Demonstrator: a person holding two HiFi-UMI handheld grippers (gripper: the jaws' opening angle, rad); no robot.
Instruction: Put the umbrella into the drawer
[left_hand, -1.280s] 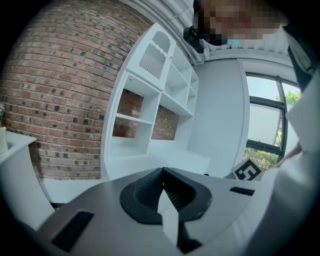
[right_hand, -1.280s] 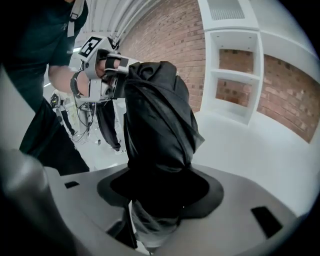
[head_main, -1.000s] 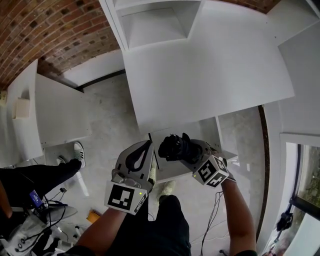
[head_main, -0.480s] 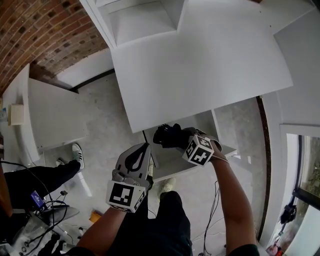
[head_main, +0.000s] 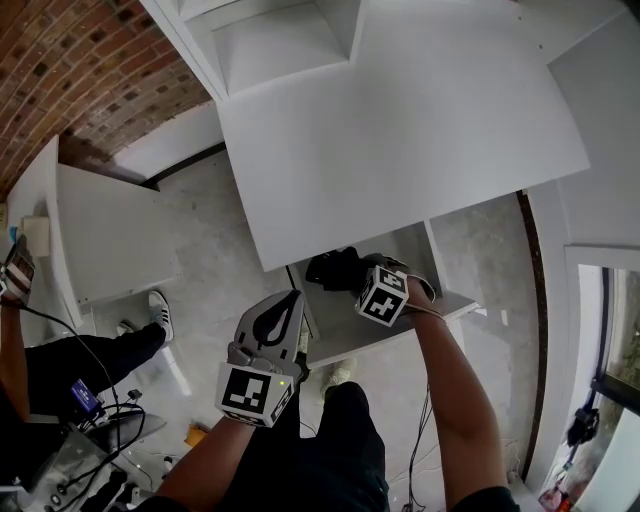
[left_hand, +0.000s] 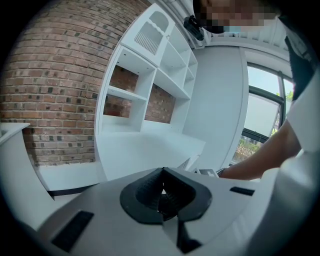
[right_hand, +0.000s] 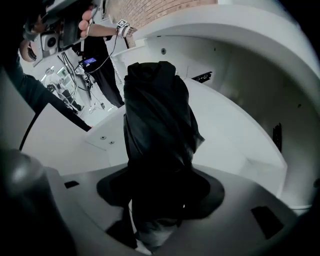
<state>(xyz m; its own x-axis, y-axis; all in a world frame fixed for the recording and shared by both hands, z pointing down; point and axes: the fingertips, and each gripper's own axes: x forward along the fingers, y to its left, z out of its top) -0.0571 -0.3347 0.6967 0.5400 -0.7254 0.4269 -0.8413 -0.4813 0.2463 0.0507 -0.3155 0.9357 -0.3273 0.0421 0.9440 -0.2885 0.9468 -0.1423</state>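
Right gripper (right_hand: 160, 192) at frame centre, fingers clamped on the black folded umbrella (right_hand: 157, 115), umbrella poking into the open white drawer (head_main: 400, 330), left gripper (left_hand: 162, 195) lower left, fingers pressed together, empty.

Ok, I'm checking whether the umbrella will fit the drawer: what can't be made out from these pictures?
The back of the drawer: head view, hidden under the desk top.
The lower end of the umbrella: right gripper view, buried in the right hand-held gripper, dark.
Whether the umbrella touches the drawer floor: no view settles it.
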